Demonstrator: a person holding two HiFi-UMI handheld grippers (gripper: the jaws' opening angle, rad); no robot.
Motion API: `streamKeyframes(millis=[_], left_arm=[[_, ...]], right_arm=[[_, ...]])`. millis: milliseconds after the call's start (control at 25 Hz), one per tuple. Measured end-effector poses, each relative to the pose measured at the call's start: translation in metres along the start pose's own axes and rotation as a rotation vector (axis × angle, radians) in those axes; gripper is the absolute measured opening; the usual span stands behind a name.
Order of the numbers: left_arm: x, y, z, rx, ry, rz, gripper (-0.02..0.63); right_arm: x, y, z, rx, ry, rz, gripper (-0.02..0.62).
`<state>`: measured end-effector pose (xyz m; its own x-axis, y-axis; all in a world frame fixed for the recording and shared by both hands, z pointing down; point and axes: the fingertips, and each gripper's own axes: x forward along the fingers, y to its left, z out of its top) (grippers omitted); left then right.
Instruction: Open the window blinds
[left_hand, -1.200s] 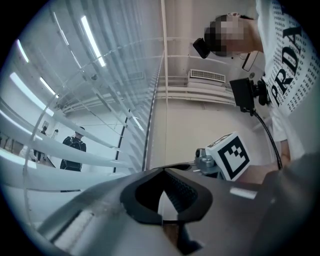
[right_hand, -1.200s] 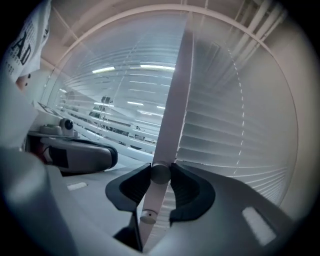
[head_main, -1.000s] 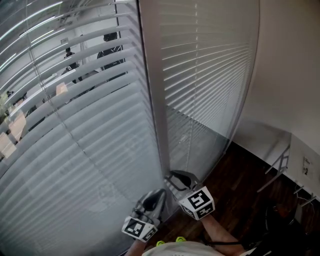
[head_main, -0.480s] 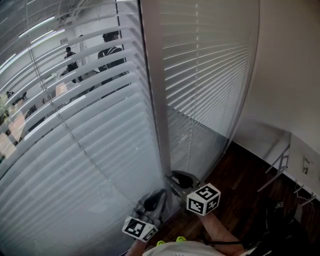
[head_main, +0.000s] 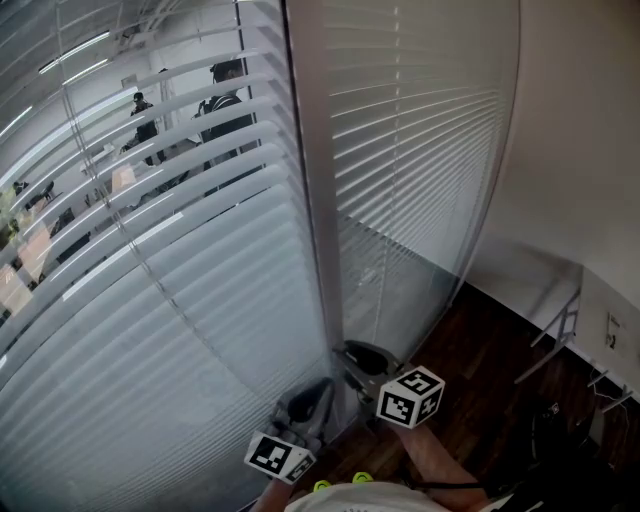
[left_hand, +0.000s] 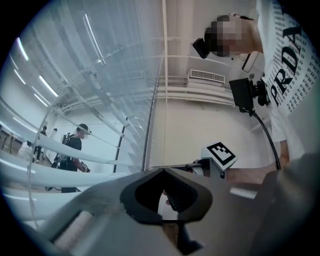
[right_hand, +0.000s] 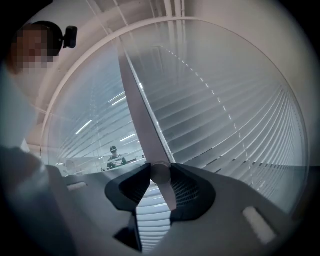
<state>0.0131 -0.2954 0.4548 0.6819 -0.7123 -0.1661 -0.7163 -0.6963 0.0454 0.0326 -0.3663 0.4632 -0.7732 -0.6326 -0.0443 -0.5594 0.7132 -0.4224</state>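
Note:
Two slatted window blinds hang either side of a grey upright frame post (head_main: 315, 200). The left blind (head_main: 150, 260) has its upper slats tilted so that a room shows between them; the right blind (head_main: 420, 130) is closed flat. My right gripper (head_main: 352, 358) points level at the foot of the post, and its jaws are closed on a small round control knob (right_hand: 160, 171). A thin rod rises from that knob. My left gripper (head_main: 308, 402) sits just left of it, its tips together with nothing between them (left_hand: 162, 172).
Dark wooden floor (head_main: 500, 380) lies to the right, below a plain white wall (head_main: 580, 150). A white unit with metal legs (head_main: 605, 330) stands at the far right. People stand in the room beyond the glass (head_main: 225, 100).
My right gripper has rolled on the spot, its marker cube turning. The left blind's slats have tilted further open, so more of the room behind shows. The left gripper has stayed still.

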Motion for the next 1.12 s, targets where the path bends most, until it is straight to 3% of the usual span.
streamKeyframes(millis=[160, 280, 640, 760, 960, 1120], left_arm=[[-0.001, 0.001, 0.000, -0.004, 0.001, 0.001, -0.008], [-0.001, 0.001, 0.000, -0.007, 0.003, -0.002, -0.008], [0.003, 0.001, 0.003, -0.012, -0.015, -0.003, -0.008], [0.003, 0.001, 0.000, -0.003, -0.006, -0.004, -0.008], [0.003, 0.001, 0.000, -0.005, -0.008, 0.001, -0.008], [0.003, 0.001, 0.001, -0.009, -0.010, 0.002, -0.008]], right_arm=[[0.001, 0.000, 0.000, -0.028, 0.003, -0.004, 0.133], [0.000, 0.001, -0.002, -0.161, 0.043, -0.026, 0.135], [-0.001, 0.017, -0.010, -1.141, 0.299, -0.133, 0.141], [-0.002, 0.014, -0.015, -1.375, 0.354, -0.175, 0.133], [0.000, 0.014, -0.017, -1.441, 0.353, -0.198, 0.133], [0.002, 0.013, -0.015, -1.383, 0.344, -0.198, 0.130]])
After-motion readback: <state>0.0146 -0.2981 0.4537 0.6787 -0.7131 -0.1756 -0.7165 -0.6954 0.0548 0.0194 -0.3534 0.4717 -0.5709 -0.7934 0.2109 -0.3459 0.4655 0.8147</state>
